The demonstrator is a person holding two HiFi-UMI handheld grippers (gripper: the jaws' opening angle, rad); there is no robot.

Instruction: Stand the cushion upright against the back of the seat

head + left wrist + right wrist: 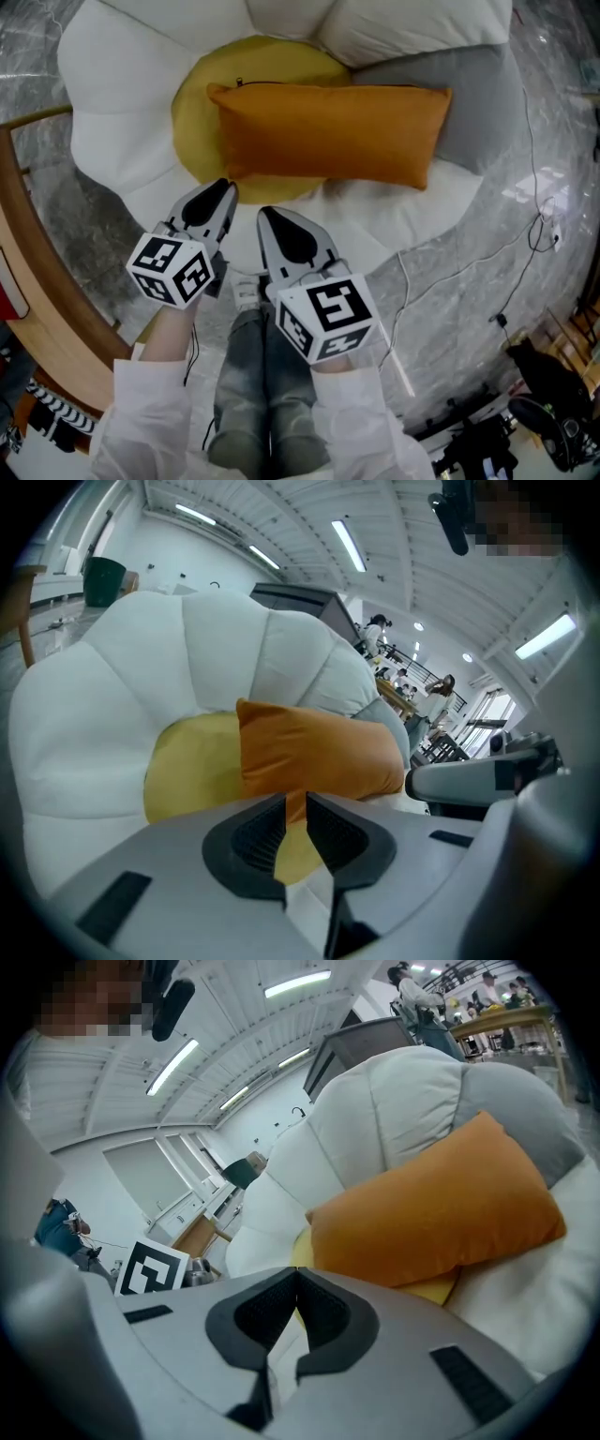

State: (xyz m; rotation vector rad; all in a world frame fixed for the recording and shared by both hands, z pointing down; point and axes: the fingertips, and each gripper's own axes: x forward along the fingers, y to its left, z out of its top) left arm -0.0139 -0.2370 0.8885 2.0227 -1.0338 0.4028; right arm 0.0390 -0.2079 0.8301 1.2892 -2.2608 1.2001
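An orange cushion [328,131] lies lengthwise across the yellow centre [194,127] of a white petal-shaped seat [117,89]. The seat's puffy white back [412,28] rises behind it. Both grippers hang side by side in front of the seat, short of the cushion and touching nothing. My left gripper [225,187] has a narrow gap between its jaws, and nothing is in it [296,799]. My right gripper [267,217] has its jaw tips pressed together and holds nothing [297,1274]. The cushion [319,752] [441,1213] fills the middle of both gripper views.
A grey pillow [487,103] sits on the seat's right side behind the orange cushion. A curved wooden rail [37,272] runs at the left. Cables [469,272] trail over the marbled floor at the right, by black gear [544,394]. The person's legs [262,375] stand below the grippers.
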